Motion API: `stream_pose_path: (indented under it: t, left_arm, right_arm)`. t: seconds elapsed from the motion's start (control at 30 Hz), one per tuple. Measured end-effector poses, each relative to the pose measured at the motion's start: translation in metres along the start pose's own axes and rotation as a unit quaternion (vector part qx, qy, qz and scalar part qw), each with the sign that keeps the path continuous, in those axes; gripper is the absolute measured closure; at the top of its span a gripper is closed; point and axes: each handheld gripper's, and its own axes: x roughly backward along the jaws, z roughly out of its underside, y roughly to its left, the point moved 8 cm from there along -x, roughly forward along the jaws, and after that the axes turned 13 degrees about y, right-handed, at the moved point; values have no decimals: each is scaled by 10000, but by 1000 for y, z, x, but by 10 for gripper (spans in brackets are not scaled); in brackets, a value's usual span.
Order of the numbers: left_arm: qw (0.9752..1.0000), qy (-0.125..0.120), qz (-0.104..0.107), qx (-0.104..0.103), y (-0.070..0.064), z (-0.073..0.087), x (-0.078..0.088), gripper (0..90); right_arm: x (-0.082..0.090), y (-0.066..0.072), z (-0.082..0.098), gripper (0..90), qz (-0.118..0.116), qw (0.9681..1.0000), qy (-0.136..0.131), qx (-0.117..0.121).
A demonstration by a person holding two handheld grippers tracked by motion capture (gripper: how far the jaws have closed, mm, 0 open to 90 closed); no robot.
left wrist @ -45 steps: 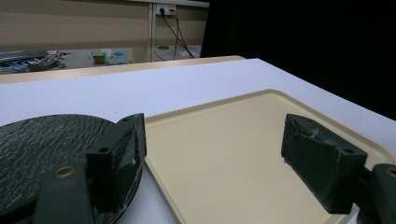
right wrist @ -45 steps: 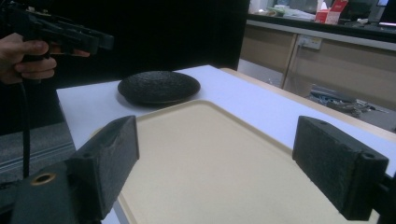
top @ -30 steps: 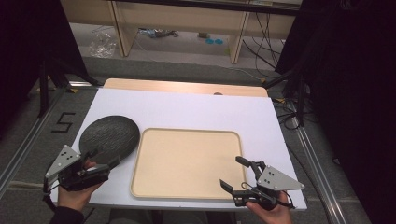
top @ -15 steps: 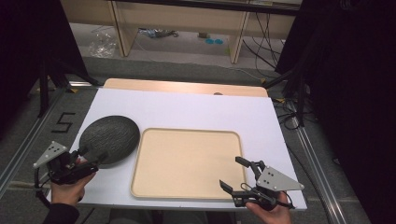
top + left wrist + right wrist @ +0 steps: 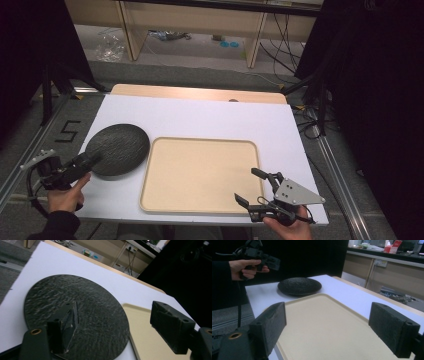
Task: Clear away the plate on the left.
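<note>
At the far left of the high view, the person's left hand (image 5: 67,196) holds the left tongs (image 5: 90,159) at the near-left corner of the white-covered worktop (image 5: 210,117). The left gripper view shows their jaws spread wide and holding nothing, one jaw low over the round, dark, rough-textured plate (image 5: 75,315) and the other out over the tray beside it. That plate (image 5: 117,149) lies flat on the worktop, just beside the left edge of the rectangular beige tray (image 5: 200,175); whether the two touch cannot be told. The tray lies bare in the middle of the near half of the worktop. At its near-right corner the right hand (image 5: 287,227) holds the right tongs (image 5: 252,187), jaws wide apart and gripping nothing, pointing across the tray toward the plate (image 5: 299,285).
</note>
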Motion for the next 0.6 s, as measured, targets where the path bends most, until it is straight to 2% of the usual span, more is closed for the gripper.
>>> stream_pose_path:
  t: [0.17,0.23,0.33,0.4,0.47,0.5,0.53,0.57,0.6]
  left_arm:
    - [9992,86,-141,370,22,-2,-2,230]
    - [9987,73,-153,481,29,-3,-2,235]
    - [9975,17,-193,683,40,-4,-2,246]
    - [9960,-53,-201,873,44,-6,-5,242]
    - [9956,-102,-101,928,47,-7,-7,242]
    - [9949,-55,-151,992,50,-7,-8,243]
    - [9946,-81,-71,1031,51,-7,-9,243]
    - [9932,-63,-21,1166,51,-7,-12,242]
    - [9930,-31,-30,1178,52,-6,-13,242]
  right_arm:
    - [0,0,0,157,-2,10000,-7,16]
    - [0,0,-1,157,32,10000,-58,-15]
    - [0,1,0,157,-16,10000,3,3]
    - [0,0,-1,157,25,10000,-58,-10]
    - [0,1,0,157,-28,10000,12,3]
    - [0,1,0,157,-20,10000,-2,9]
    - [0,0,-1,157,14,10000,-47,-1]
    - [0,0,-1,157,23,10000,-53,-7]
    - [0,1,0,157,-34,10000,-1,19]
